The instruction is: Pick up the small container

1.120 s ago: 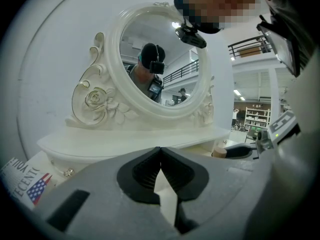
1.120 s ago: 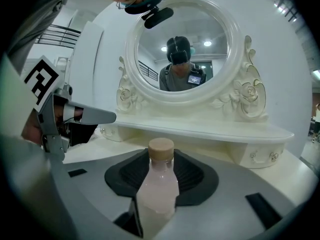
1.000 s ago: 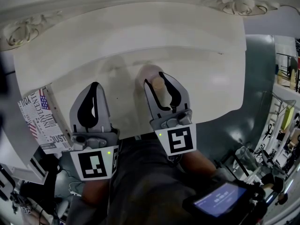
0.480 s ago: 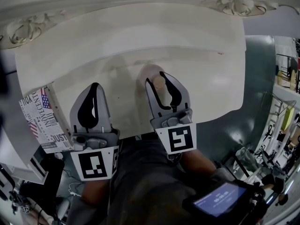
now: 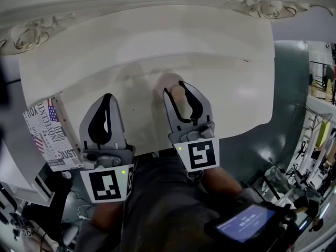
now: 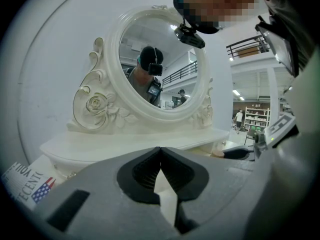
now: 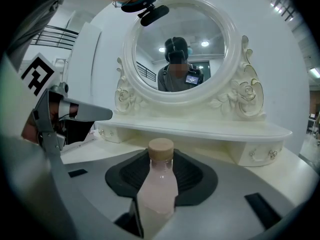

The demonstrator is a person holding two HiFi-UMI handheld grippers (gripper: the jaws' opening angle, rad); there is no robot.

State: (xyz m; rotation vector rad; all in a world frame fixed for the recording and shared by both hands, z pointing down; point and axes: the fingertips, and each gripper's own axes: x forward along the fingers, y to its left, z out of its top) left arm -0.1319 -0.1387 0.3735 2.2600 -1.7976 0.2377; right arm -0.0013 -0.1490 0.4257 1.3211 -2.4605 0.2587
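Observation:
The small container is a pale pink bottle [image 7: 159, 189] with a tan cap [image 5: 178, 92]. It stands upright between the black pads of my right gripper [image 5: 175, 88], which is shut on it over the white dressing table [image 5: 226, 62]. In the right gripper view the bottle's body fills the gap between the jaws of the right gripper [image 7: 161, 156], and its cap rises above them. To the left my left gripper [image 5: 107, 95] hovers over the table's front part, shut with nothing in it. In the left gripper view the tips of the left gripper [image 6: 160, 149] meet.
An ornate oval mirror [image 7: 180, 49] on a raised shelf with small drawers [image 7: 255, 154] stands at the table's back. A box with newspaper print [image 5: 50, 135] sits at the table's left edge. The person's legs and a handheld screen [image 5: 247, 222] are below.

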